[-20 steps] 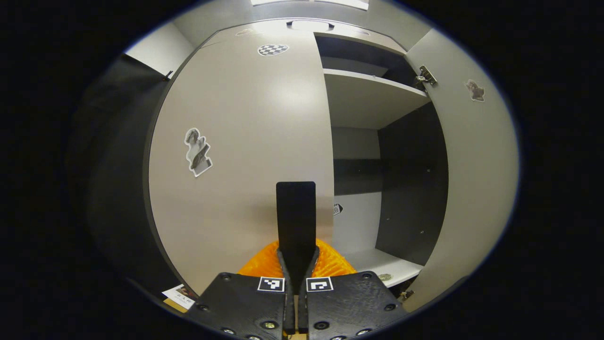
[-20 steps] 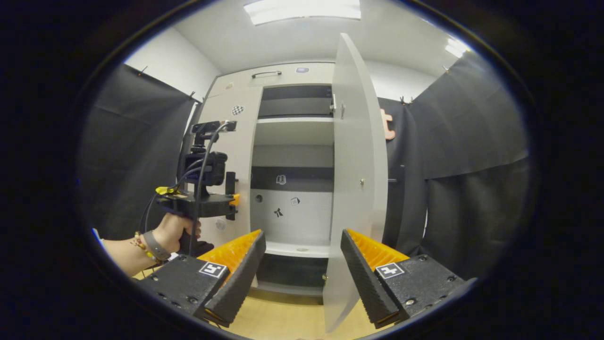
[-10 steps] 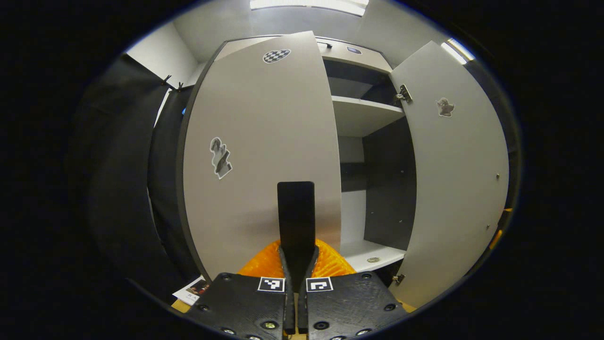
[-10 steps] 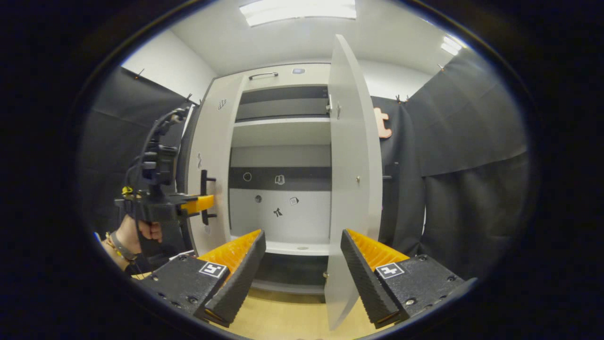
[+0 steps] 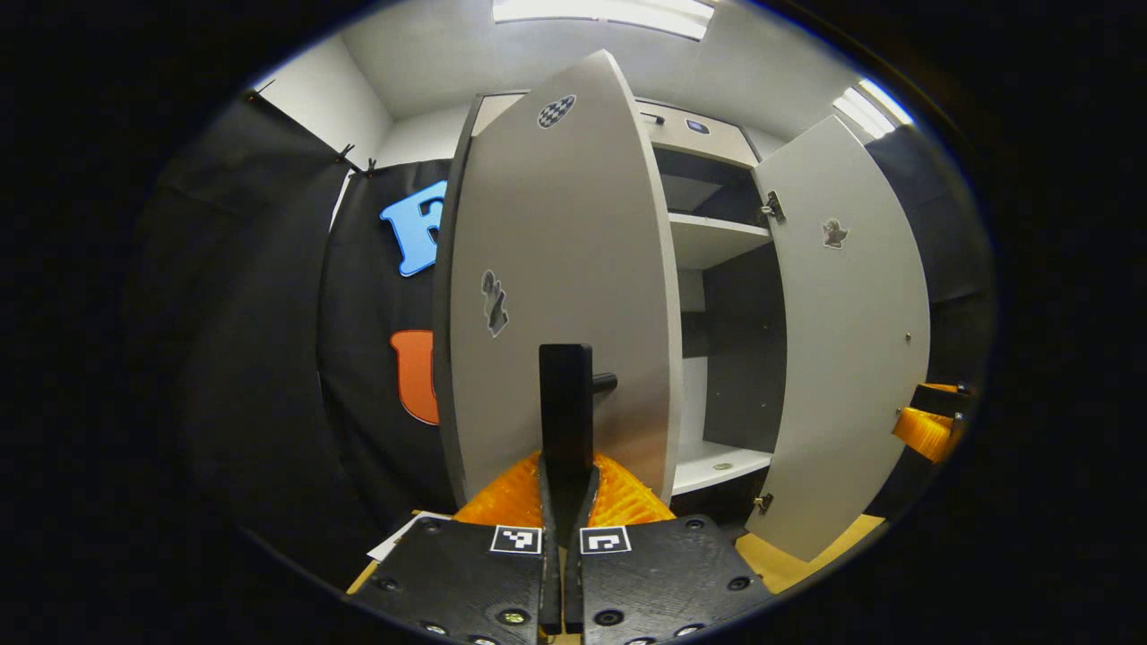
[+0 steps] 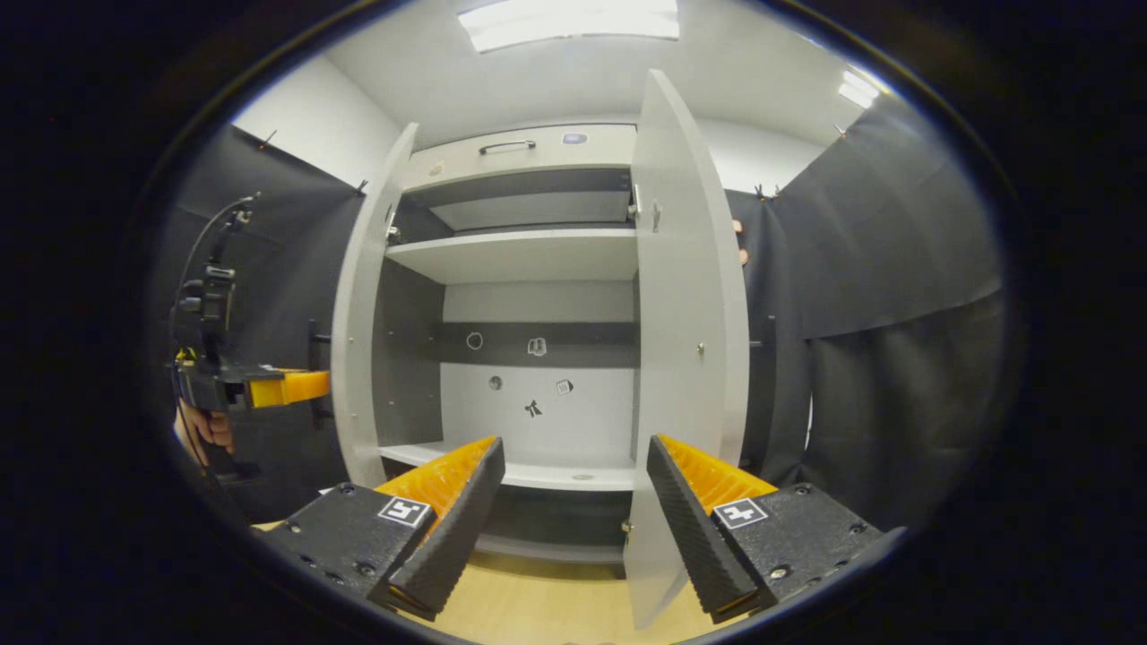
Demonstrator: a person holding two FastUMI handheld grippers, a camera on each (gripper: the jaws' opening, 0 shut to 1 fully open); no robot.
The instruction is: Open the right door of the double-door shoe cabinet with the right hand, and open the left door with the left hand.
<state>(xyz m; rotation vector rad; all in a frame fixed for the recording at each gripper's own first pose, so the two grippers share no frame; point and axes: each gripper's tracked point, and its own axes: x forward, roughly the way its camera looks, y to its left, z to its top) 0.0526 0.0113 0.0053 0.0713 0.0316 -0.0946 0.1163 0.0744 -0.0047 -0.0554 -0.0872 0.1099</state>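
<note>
Left gripper (image 5: 565, 466) clamped on the left door's (image 5: 564, 269) dark handle (image 5: 566, 412), fingertips hidden behind it. Stickers on both doors too small to read; no legible writing. Right gripper (image 6: 573, 488) spread wide, holding nothing, facing the cabinet (image 6: 529, 269) beside the right door (image 6: 685, 340). Since half a second ago, left door swung further out, exposing more shelf (image 6: 520, 253).

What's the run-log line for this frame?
left gripper: shut on left door handle | right gripper: open | left door, right door: open
</note>
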